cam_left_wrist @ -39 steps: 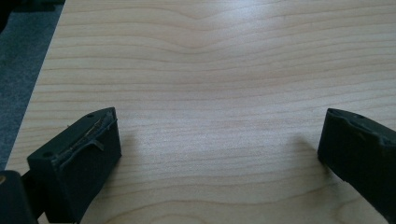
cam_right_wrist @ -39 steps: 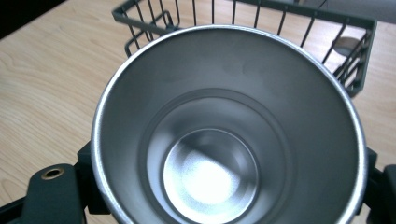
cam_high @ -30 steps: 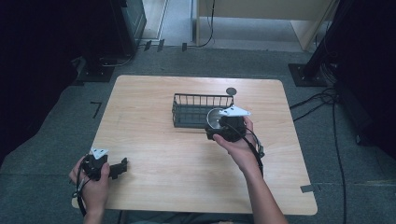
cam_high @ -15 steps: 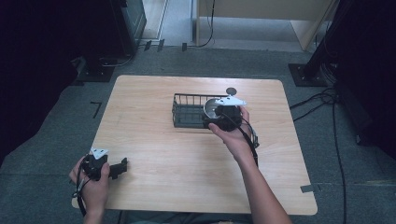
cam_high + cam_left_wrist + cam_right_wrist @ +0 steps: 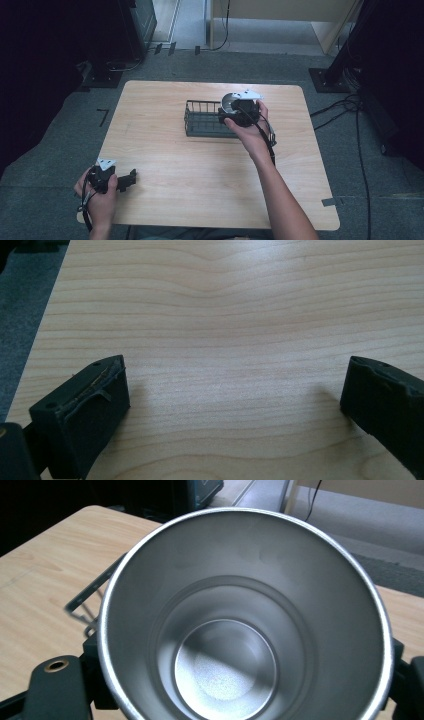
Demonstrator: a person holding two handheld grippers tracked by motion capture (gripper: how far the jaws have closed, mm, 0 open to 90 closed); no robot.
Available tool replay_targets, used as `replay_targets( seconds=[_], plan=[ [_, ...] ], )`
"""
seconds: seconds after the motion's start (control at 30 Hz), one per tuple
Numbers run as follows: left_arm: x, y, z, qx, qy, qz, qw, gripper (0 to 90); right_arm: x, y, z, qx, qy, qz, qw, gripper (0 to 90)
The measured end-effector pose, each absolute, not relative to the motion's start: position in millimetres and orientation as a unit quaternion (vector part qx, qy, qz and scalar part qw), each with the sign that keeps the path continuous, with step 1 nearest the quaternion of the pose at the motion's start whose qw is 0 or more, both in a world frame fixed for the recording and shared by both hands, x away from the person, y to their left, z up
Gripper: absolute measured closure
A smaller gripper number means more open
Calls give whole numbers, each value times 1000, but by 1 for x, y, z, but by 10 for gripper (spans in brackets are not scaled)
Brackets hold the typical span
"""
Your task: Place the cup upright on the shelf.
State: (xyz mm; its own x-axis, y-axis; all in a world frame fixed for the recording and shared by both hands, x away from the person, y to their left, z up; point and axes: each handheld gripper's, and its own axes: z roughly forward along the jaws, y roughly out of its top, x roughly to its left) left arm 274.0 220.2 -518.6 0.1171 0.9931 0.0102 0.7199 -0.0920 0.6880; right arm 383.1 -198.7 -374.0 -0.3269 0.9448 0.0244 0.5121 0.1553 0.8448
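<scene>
Wooden tabletop (image 5: 200,165) carries everything we see. Nearest us, our left tool (image 5: 131,179) rests spread wide, gripping nothing. Farther off, our right tool (image 5: 231,111) clamps a steel cup (image 5: 240,625) at the wire basket's (image 5: 200,120) right end.

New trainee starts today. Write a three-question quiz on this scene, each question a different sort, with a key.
1. True or false: the left tongs are open above bare table.
2. What do the right tongs hold? A) steel cup B) plate C) sponge
3. Fill in: the black wire ____ sits beside the right tongs.

Key: 1 true; 2 A, the steel cup; 3 basket.
</scene>
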Motion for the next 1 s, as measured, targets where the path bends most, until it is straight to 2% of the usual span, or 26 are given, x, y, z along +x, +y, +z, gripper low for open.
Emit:
replay_targets(
  seconds=[0.3,0.43,1.0],
  plan=[
    [274,220,-519,696,616,250,274,0,410,-204,-382,534,699,387,276,178],
    [274,220,-519,695,616,250,274,0,426,-206,-398,550,698,367,273,178],
    [274,220,-519,695,616,250,274,0,443,-203,-429,569,709,332,251,178]
  ],
)
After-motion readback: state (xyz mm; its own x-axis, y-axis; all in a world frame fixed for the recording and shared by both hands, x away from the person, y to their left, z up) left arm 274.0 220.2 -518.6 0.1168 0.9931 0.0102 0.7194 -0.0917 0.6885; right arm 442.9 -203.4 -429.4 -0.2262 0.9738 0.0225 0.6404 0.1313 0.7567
